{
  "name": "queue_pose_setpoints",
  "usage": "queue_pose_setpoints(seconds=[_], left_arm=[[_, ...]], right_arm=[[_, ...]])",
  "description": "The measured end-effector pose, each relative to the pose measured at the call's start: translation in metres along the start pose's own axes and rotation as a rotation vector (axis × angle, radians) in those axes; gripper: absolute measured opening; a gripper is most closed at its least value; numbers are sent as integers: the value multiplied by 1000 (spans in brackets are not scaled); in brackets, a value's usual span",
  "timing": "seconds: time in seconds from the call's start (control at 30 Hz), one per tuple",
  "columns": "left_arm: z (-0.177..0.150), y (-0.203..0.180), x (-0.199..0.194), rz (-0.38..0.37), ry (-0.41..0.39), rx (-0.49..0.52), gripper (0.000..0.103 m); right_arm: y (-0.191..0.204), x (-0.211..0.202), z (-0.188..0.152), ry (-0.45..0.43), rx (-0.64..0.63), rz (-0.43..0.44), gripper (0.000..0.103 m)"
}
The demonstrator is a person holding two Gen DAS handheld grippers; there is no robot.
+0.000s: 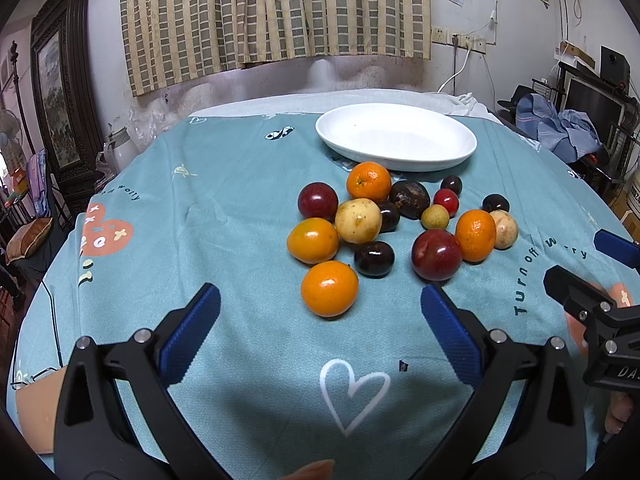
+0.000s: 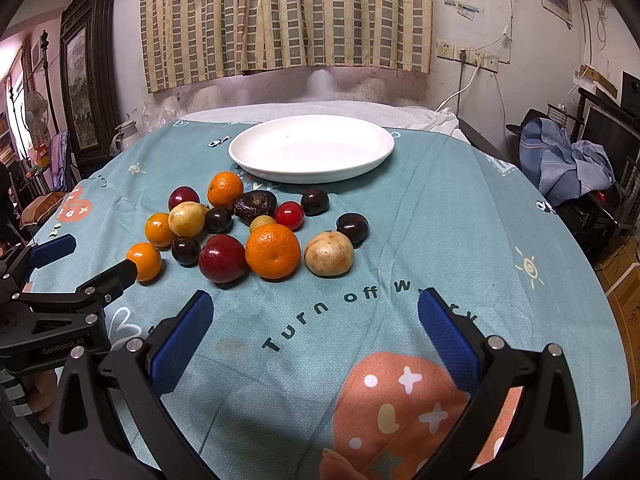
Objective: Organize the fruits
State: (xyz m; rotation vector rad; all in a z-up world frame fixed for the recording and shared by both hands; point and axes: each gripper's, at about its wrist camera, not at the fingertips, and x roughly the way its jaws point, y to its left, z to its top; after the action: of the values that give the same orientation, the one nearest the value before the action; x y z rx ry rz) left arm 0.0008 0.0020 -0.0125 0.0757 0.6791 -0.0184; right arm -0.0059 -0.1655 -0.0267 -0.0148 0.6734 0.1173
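While the white plate (image 2: 311,148) sits bare at the far side of the teal cloth (image 2: 440,220), the fruits (image 2: 256,228) lie heaped on the cloth just in front of it, none on it. Short of the heap, the left gripper (image 1: 320,308) and the right gripper (image 2: 316,310) hover with fingers spread wide, each holding nothing.

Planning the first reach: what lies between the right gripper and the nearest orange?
Only bare teal tablecloth lies between the right gripper and the nearest orange, as the right wrist view shows.
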Motion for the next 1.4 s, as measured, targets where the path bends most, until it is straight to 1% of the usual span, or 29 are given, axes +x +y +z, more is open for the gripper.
queue_pose_setpoints(seconds=[0.17, 0.27, 0.33, 0.5, 0.63, 0.7, 0.83, 0.97, 1.07, 1.13, 1.17, 1.33, 1.4], left_arm=[[-1, -1, 1, 0, 1, 0, 101], [-8, 0, 9, 8, 16, 3, 101], [-12, 4, 14, 12, 37, -1, 101], [-15, 20, 25, -29, 104, -55, 101], [-17, 29, 37, -85, 184, -93, 101], [-16, 29, 40, -98, 201, -91, 101], [-7, 22, 54, -43, 219, -38, 101], [-3, 20, 75, -46, 283, -19, 101], [-3, 22, 77, -55, 286, -21, 101], [-6, 22, 75, -62, 258, -11, 101], [-6, 23, 75, -64, 258, -13, 101], [-1, 23, 75, -67, 260, -11, 101], [2, 24, 75, -70, 239, -14, 101]], right_arm=[[1, -2, 0, 0, -1, 4, 102], [2, -3, 1, 10, -3, 41, 102], [1, 0, 1, 32, 1, 74, 102], [-10, 6, 2, 64, 64, 127, 102], [-22, 3, 3, 54, 118, 170, 102], [-26, 2, 4, 48, 139, 177, 102], [-35, 0, 4, 40, 193, 199, 102], [-40, 2, 4, 46, 214, 216, 102], [-39, 1, 4, 41, 205, 218, 102], [-39, 1, 4, 42, 200, 215, 102], [-39, 3, 3, 47, 200, 214, 102], [-42, 6, 3, 72, 225, 258, 102], [-43, 4, 3, 67, 229, 263, 102]])
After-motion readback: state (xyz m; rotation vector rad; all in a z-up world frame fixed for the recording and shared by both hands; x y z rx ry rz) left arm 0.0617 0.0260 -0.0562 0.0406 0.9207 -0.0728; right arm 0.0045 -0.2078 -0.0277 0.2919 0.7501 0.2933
